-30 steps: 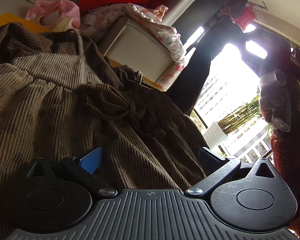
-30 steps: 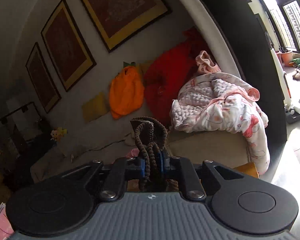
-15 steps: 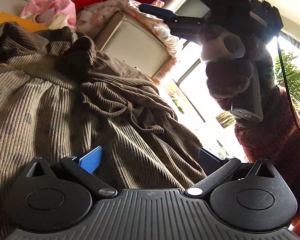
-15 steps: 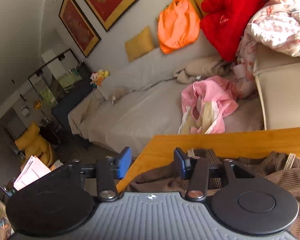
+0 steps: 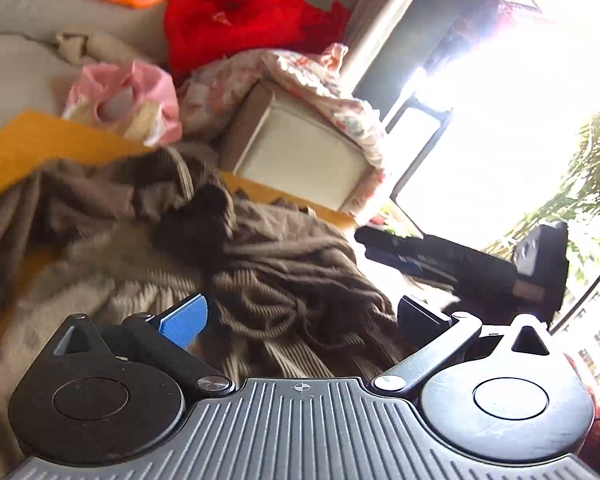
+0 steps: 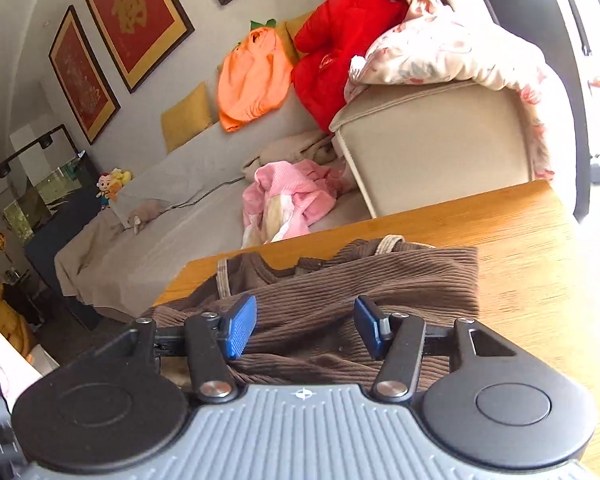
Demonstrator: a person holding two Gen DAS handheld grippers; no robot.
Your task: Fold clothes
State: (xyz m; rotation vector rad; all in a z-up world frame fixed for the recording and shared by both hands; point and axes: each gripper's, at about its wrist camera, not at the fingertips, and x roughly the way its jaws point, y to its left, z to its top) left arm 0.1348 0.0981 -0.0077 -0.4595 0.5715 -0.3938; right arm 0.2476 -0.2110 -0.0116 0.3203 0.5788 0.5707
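- Since a second ago the right gripper (image 6: pixel 304 330) has let go of the bunched brown fabric it was pinching and dropped low; its blue-padded jaws now stand apart, empty, just over the brown corduroy garment (image 6: pixel 340 304).
- The garment lies crumpled on the wooden table (image 6: pixel 520 240), its pale-trimmed edge toward the table's far side.
- The left gripper (image 5: pixel 300 320) stays spread wide, holding nothing, with the same garment (image 5: pixel 260 256) heaped in rumpled folds between and beyond its fingers.
- In the left wrist view the right gripper (image 5: pixel 388 242) reaches in from the bright window side, dark and blurred, near the garment's edge.
- Beyond the table stands a beige sofa (image 6: pixel 440 148) carrying a pink garment (image 6: pixel 296 196), a red jacket (image 6: pixel 340 48) and a floral quilt (image 6: pixel 452 48).
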